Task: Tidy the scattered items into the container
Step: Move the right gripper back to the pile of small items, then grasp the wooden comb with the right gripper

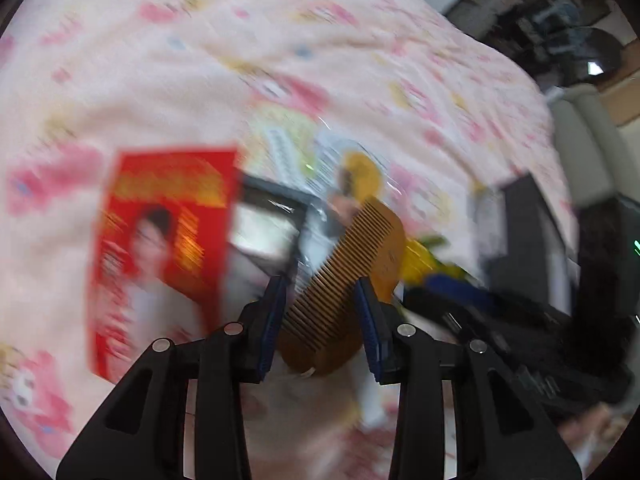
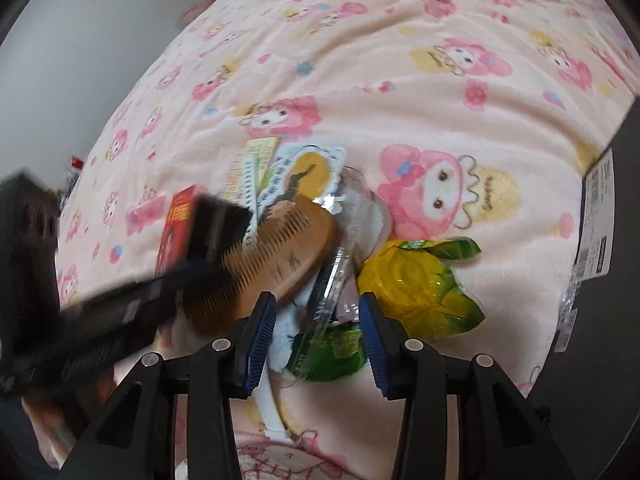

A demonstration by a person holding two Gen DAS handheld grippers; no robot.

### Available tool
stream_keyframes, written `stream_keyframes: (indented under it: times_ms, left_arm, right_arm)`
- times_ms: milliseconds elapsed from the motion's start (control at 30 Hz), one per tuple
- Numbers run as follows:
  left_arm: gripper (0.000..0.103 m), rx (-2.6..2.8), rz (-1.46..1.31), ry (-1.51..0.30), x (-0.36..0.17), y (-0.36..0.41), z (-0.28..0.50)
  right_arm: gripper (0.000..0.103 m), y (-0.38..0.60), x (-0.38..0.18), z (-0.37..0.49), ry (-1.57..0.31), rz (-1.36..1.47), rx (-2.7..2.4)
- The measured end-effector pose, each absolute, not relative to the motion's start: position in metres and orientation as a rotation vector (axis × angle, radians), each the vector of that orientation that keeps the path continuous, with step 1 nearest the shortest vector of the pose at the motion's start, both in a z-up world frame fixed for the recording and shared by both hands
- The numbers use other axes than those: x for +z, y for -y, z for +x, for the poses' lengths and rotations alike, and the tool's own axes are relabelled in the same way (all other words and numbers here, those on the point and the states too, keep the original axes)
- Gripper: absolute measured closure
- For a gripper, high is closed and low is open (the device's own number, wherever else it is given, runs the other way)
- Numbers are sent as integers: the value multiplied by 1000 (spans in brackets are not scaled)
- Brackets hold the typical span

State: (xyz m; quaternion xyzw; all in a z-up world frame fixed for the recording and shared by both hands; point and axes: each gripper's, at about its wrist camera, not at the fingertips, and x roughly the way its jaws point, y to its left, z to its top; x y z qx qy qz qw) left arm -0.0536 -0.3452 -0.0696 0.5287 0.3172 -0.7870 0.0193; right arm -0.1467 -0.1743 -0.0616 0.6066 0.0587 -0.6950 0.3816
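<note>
Left wrist view, motion-blurred: the left gripper (image 1: pixel 320 320) has its jaws apart around a brown fine-toothed wooden comb (image 1: pixel 348 276) lying slantwise between the blue pads; contact cannot be told. A red printed card (image 1: pixel 164 256) lies left of the comb on the pink cartoon blanket (image 1: pixel 280 40).

Right wrist view: the right gripper (image 2: pixel 316 340), jaws apart, hovers over a clear plastic package (image 2: pixel 344 256) just right of the comb (image 2: pixel 272 260). A yellow-green packet (image 2: pixel 420 280) lies further right.

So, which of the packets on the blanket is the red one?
The flat red packet with a person's picture, left of the wooden comb; the packet beside the pile is yellow and green.
</note>
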Motion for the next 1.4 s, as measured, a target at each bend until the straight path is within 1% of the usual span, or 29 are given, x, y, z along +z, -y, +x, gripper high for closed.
stream_keyframes:
  times_ms: [100, 200, 233, 300, 367, 467, 567, 667, 767, 833, 900, 1033, 1100, 1167, 1233, 1267, 1400]
  left_arm:
    - [68, -2462, 1609, -943, -70, 343, -50]
    - [68, -2415, 1638, -1042, -84, 349, -54]
    - [71, -2422, 1649, -1030, -85, 346, -54]
    - [71, -2434, 1647, -1004, -84, 341, -49]
    - [71, -2406, 1607, -1052, -82, 344, -38]
    - [71, -2383, 1536, -1066, -75, 349, -17]
    - [71, -2365, 1486, -1088, -66, 352, 3]
    - [71, -2376, 1501, -1096, -61, 350, 11]
    - [71, -2374, 1538, -1098, -69, 345, 11]
    - [71, -2373, 1530, -1120, -72, 344, 7]
    - [71, -2373, 1512, -1136, -72, 345, 2]
    - [71, -2381, 1509, -1143, -73, 344, -6]
    - [71, -2385, 1503, -1151, -74, 344, -6]
    - [70, -2384, 1490, -1162, -76, 345, -7]
    - [70, -2377, 1483, -1176, -76, 345, -7]
    - [70, -2376, 1486, -1176, -75, 345, -5]
    - [70, -2354, 1519, -1161, -72, 339, 1]
  right_arm:
    - [64, 168, -66, -153, -73, 1558, -1771]
    - [63, 171, -74, -154, -60, 1584, -1737]
    - [63, 174, -75, -152, -75, 1578, -1733]
    - [64, 175, -77, -150, -86, 1577, -1727]
    - [63, 171, -75, -148, -52, 1564, -1751]
    - [68, 170, -71, -138, -82, 1537, -1688]
    - [68, 170, -63, -119, -169, 1497, -1635]
    - [68, 166, -49, -119, -235, 1437, -1753]
    - [66, 165, -45, -135, -193, 1423, -1830]
    - [66, 168, -52, -148, -159, 1449, -1849]
    - [65, 173, -63, -157, -182, 1503, -1824]
    - [66, 171, -57, -151, -186, 1484, -1767]
    - [66, 168, -57, -140, -146, 1512, -1633]
    - [66, 168, -53, -125, -175, 1491, -1572]
    - [66, 168, -46, -120, -252, 1443, -1674]
    - [66, 168, -44, -124, -259, 1426, -1726]
    - [66, 171, -46, -151, -210, 1417, -1818]
